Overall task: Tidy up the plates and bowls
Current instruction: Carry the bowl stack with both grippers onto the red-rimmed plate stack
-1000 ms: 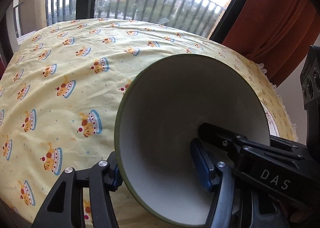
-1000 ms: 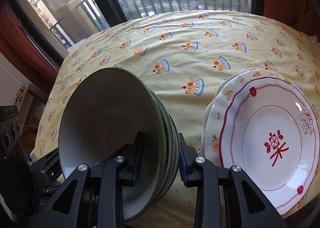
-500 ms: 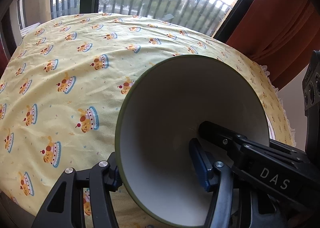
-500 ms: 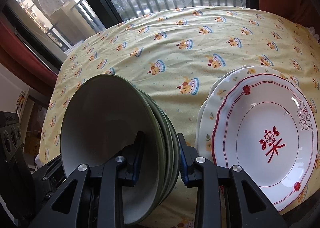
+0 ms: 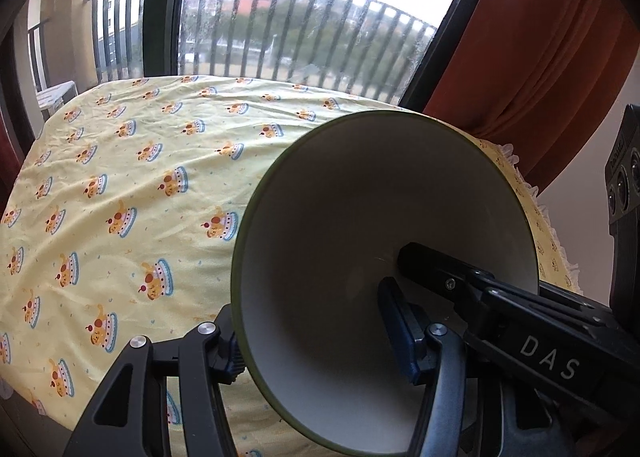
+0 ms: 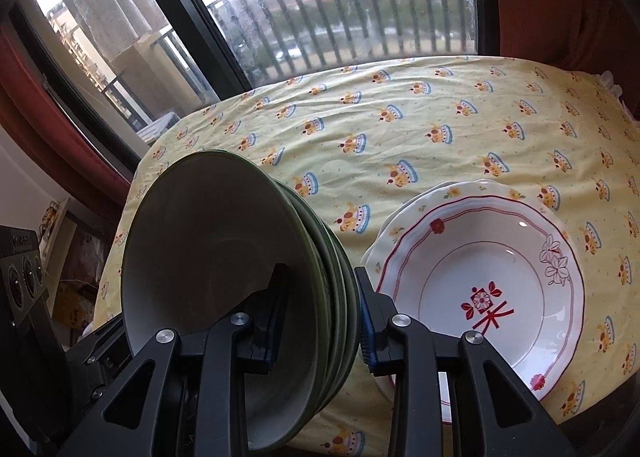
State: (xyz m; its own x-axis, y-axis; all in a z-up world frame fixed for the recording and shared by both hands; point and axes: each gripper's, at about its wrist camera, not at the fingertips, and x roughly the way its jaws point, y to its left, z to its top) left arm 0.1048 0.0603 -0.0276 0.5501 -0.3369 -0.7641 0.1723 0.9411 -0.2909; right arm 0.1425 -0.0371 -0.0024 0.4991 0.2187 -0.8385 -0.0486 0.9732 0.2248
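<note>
A stack of green-rimmed bowls (image 5: 360, 217) hangs tilted above the table, its pale inside facing both cameras. My left gripper (image 5: 316, 341) is shut on the stack's wall, one finger outside and one inside. My right gripper (image 6: 322, 321) is shut across the same stack (image 6: 208, 249) from the other side, with several nested rims between its pads. In the left wrist view the right gripper's finger (image 5: 500, 297) reaches into the bowl. Beside the bowls in the right wrist view, a white plate with a red rim (image 6: 480, 257) lies on a yellow-flowered plate (image 6: 400, 229).
A yellow tablecloth with cake prints (image 5: 120, 157) covers the round table (image 6: 400, 117). Behind it are a window with balcony railings (image 5: 300, 37) and a red curtain (image 5: 540, 57). A frilled cloth edge (image 5: 552, 225) marks the table's right side.
Both grippers have risen with the bowl stack; the table sits lower and farther in both views and more of the window shows. The grips look unchanged.
</note>
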